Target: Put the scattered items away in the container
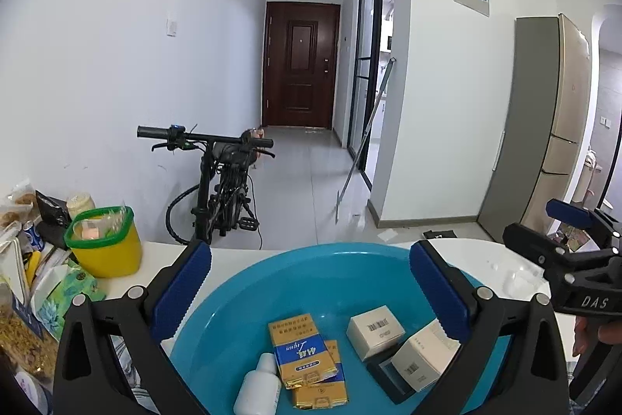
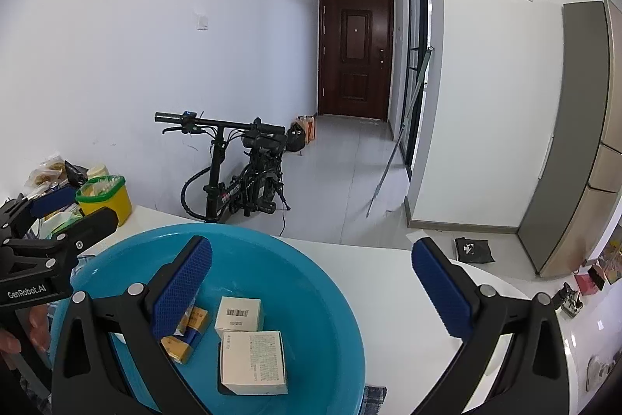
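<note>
Left gripper: spread, empty, above blue basin
Right gripper: spread, empty; over basin's right rim
Basin: boxes, white bottle inside

Basin on desk, near edge. In it: bottle left, packs mid, boxes right. Bin far left w/ clutter on desk. Bike behind desk; fridge far right.
</note>
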`<state>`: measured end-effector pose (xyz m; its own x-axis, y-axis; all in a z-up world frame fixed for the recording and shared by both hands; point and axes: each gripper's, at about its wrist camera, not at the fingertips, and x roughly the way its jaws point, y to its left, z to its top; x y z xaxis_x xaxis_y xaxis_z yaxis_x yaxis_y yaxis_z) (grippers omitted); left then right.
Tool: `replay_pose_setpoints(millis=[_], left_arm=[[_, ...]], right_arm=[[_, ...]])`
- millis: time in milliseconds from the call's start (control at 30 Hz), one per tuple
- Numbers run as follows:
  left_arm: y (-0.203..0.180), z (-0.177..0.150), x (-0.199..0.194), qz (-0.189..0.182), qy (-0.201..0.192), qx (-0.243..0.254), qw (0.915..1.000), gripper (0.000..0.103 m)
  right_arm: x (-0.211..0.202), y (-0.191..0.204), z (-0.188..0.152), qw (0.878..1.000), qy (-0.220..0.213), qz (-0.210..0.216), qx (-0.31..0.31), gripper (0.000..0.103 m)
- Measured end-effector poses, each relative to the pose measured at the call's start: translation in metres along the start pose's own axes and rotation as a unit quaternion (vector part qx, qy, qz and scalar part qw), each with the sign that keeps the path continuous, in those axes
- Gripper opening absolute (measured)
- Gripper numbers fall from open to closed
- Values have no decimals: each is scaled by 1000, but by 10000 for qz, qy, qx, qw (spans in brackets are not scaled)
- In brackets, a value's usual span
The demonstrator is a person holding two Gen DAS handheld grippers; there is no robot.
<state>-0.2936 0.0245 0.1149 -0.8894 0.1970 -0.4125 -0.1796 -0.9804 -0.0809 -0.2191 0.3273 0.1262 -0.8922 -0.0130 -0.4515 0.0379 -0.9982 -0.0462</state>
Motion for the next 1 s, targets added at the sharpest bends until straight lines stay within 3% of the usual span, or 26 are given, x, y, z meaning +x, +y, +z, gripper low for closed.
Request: replay_pose_setpoints(millis=[167, 300, 633, 1000], left_arm=[[2, 7, -14, -52, -135, -79, 9999, 103], [-2, 13, -26, 111, -255, 184, 9994, 103], [1, 12, -58, 210, -224, 260, 9992, 103], [7, 12, -102, 172, -24, -134, 9998, 103]], right_arm=[[-16, 2, 1, 9999, -137, 17, -55, 102], [-28, 3, 3, 9997, -213, 11, -95, 102], [-57, 1, 6, 9995, -326, 49, -31, 103], [-104, 9, 3, 9978, -630, 175, -59, 103]])
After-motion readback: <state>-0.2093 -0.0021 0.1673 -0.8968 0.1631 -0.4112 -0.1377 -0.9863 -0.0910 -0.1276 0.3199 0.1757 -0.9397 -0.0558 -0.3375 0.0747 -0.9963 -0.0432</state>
